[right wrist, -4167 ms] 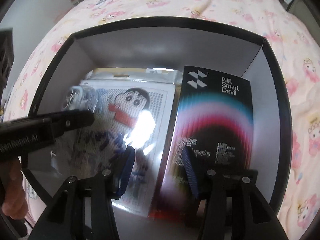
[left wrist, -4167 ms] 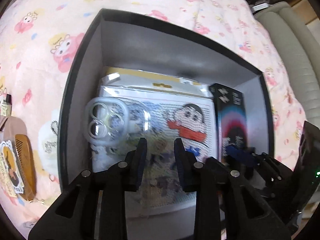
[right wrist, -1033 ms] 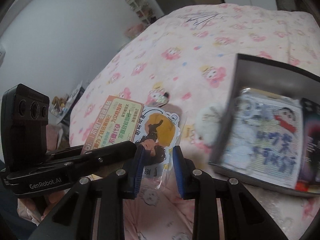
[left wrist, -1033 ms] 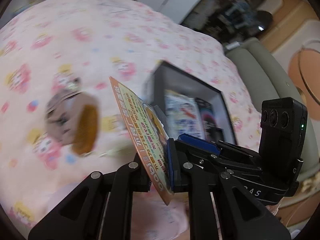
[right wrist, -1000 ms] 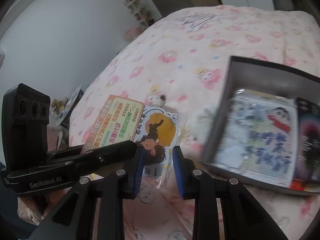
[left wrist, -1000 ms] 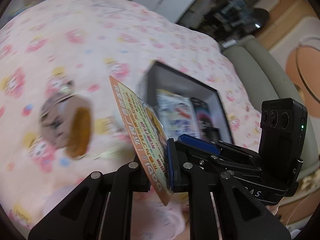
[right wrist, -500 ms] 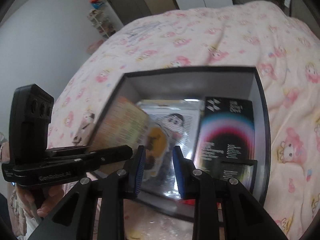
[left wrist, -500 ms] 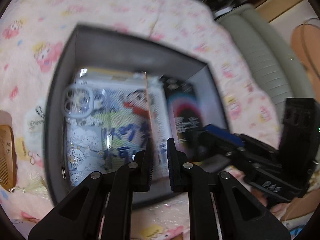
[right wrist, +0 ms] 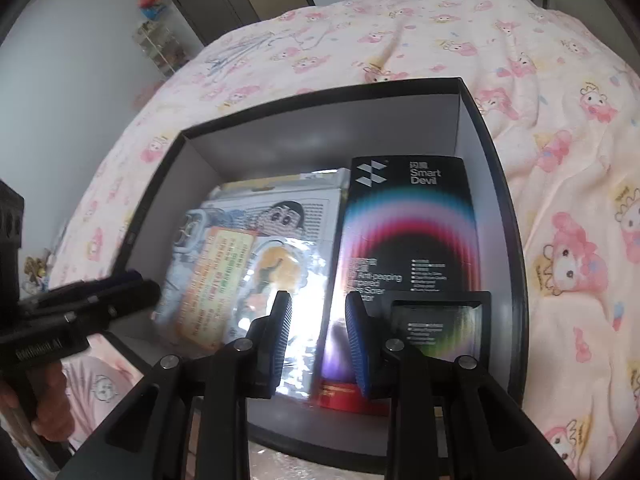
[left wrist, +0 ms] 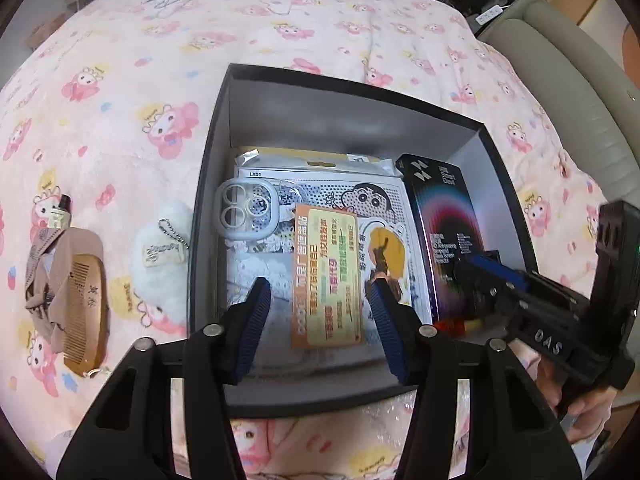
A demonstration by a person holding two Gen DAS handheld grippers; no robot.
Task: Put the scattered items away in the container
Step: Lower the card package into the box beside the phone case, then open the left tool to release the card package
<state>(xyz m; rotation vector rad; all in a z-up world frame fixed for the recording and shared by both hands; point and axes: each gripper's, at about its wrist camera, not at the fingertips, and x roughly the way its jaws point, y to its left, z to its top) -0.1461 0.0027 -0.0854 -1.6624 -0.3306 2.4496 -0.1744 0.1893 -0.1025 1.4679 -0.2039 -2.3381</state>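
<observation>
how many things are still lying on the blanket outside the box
3 in the left wrist view, all left of the box: a white plush keychain beside its wall, a wooden comb on a brown pouch, and a small tube above it. More may lie out of frame.

The left hand-held gripper (left wrist: pixel 320 320) points forward and down, fingers spread wide and empty. The right hand-held gripper (right wrist: pixel 318 340) sits beside it, fingers parted, empty.

A bed with a pink cartoon-print blanket (left wrist: pixel 160 80) carries everything. A black box (left wrist: pixel 208 208) sits on it; left of the box lie a white plush keychain (left wrist: pixel 162 256), a wooden comb (left wrist: pixel 86 316) on a tan pouch (left wrist: pixel 44 264), and a small tube (left wrist: pixel 60 214).
</observation>
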